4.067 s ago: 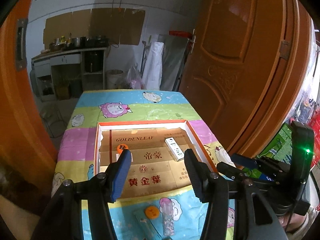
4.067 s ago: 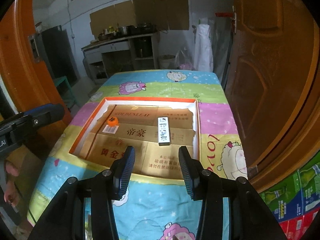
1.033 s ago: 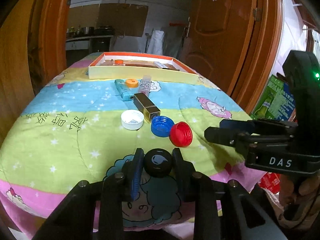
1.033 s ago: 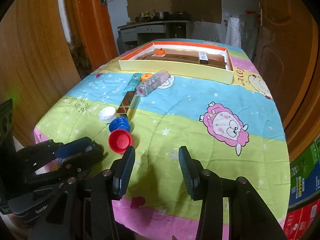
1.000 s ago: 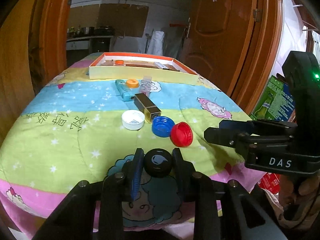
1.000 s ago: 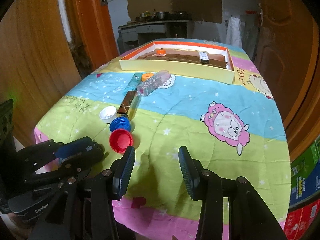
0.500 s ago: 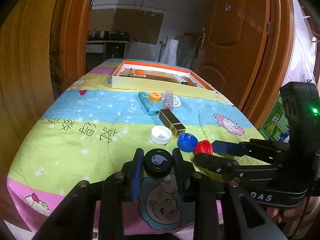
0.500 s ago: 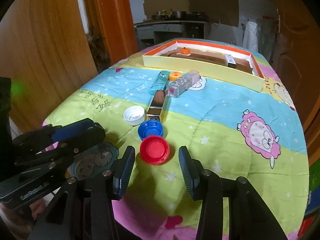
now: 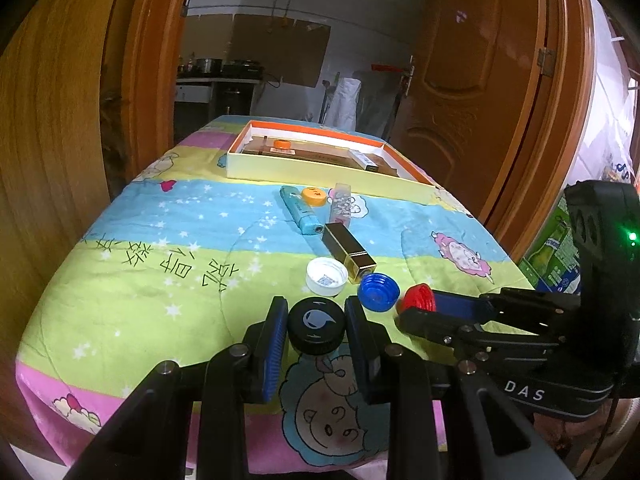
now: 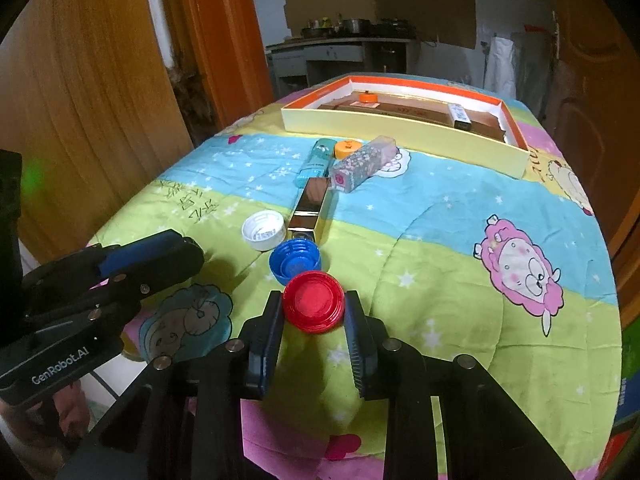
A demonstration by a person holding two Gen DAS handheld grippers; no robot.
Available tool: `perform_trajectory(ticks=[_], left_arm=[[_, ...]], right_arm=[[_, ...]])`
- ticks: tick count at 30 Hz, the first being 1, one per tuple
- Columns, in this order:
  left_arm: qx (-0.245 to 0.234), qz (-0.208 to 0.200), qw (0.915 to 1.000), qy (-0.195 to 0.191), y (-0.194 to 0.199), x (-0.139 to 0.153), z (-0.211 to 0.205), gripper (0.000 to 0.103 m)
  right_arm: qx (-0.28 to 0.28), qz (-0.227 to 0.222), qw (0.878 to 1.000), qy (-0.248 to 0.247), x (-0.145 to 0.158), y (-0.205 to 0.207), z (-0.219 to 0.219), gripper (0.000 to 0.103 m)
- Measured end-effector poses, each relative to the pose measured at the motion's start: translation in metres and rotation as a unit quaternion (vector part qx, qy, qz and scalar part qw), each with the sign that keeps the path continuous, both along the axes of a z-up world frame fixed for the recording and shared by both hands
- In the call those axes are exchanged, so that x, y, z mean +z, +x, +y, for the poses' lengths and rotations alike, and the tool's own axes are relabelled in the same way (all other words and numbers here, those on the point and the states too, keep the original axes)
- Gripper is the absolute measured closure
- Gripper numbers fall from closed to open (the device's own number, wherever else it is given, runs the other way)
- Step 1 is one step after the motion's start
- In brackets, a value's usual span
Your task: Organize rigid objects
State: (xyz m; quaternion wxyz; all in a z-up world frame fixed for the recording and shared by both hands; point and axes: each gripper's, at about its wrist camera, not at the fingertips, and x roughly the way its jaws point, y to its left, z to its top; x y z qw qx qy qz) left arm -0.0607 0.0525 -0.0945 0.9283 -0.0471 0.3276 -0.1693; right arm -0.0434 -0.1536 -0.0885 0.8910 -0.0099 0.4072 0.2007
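My pictures were bright and sharp in the middle (the corners went black), edges bent round, and soft shadows lay under me.

Both grippers are matte black with blue ribbed finger pads (image 9: 274,344) and silver screws at the joints. The right gripper (image 9: 416,307) reads "DAS" under a green light; the left gripper (image 10: 160,258) reads "GenRobot.AI".
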Motion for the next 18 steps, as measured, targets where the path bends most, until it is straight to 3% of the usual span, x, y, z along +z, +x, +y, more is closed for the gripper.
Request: perform_trajectory(ticks=[18], left_arm=[[-0.020, -0.015, 0.9995, 0.018, 0.019, 0.022, -0.026, 0.073]], right_arm=[[-0.015, -0.024, 1.000, 0.009, 0.017, 0.011, -0.020, 0.073]])
